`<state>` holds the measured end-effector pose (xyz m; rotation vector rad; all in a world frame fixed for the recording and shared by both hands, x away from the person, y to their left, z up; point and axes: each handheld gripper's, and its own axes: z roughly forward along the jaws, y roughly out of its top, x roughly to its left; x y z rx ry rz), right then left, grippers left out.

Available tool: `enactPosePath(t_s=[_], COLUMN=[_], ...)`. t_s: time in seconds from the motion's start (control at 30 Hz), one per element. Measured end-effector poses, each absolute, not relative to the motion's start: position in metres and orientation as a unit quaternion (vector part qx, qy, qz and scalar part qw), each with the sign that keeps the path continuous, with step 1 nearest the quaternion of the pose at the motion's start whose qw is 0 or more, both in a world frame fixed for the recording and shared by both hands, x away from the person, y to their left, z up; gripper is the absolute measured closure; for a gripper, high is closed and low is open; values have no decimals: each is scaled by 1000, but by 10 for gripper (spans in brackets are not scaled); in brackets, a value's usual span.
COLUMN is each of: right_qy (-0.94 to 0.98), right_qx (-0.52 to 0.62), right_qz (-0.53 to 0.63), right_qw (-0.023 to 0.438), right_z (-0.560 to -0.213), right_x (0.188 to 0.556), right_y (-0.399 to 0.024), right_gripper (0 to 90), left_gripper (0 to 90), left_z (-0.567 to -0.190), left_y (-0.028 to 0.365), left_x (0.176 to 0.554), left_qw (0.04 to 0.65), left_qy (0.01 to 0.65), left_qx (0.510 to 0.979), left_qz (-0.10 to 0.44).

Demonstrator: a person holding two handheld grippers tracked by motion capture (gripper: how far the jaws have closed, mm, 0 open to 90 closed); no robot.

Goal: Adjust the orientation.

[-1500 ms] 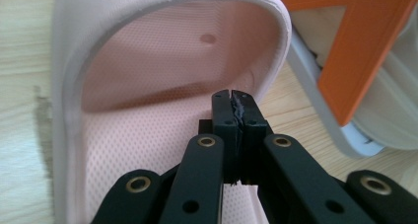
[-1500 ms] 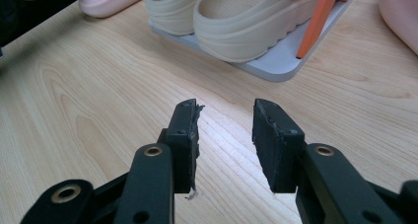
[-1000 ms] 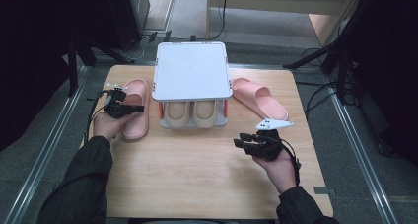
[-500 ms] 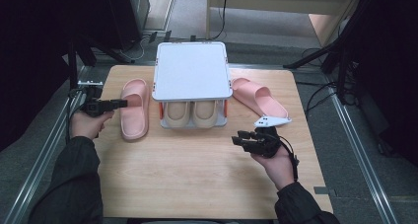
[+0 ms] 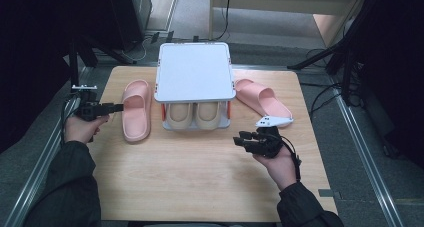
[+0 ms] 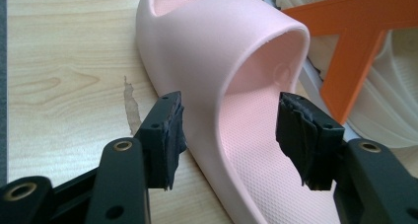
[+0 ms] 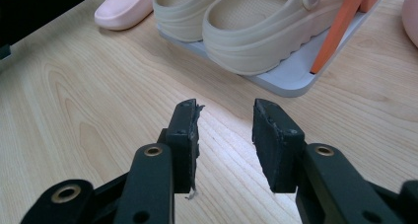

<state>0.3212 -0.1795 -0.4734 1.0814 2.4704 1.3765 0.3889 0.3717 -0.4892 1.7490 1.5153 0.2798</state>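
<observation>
- My left tool (image 5: 116, 107) is at the desk's (image 5: 200, 187) left edge, pointing level toward the left pink slipper (image 5: 136, 109).
- Its jaws have just been opening; now they stand wide apart.
- In the left gripper view, the slipper's (image 6: 236, 86) side wall runs up between the jaws, w/ a small gap at the outer pad (image 6: 170, 130) and a wide one at the pad (image 6: 300, 135) over the footbed. No pinch, slipper is loose.
- That slipper lies flat on the desk, sole down, just left of the shoe rack (image 5: 195, 72).
- Rack: white top, orange side braces (image 6: 355, 51), white base tray (image 7: 291, 81).
- Two beige clogs (image 5: 195, 114) sit side by side on the tray under the top; right gripper view has them (image 7: 256, 31) straight ahead.
- 2nd pink slipper (image 5: 262, 98) lies angled on the desk to the rack's right, touching or nearly touching it, can't tell which.
- My right tool (image 5: 246, 139) hovers low over bare desk in front of the rack, right of centre.
- Its jaws are partway apart, nothing in them, just wood grain between the pads (image 7: 187, 135).
- Right tool is well apart from both slippers & clear of the tray's front lip.
- Grey plate (image 5: 274, 121) on the right tool points off toward the desk's right edge.
</observation>
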Motion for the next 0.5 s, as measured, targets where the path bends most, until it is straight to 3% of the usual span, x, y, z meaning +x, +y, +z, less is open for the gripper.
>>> enactPosePath(t_s=[0.5], right_qy=[812], right_qx=[369], right_qz=[447], right_qw=[63], right_z=[-477], right_x=[313], right_y=[-186], right_gripper=[630], left_gripper=[458], left_z=[-510], left_y=[365], left_x=[418], left_qw=[363], left_qy=[605], left_qx=[698], left_qz=[120])
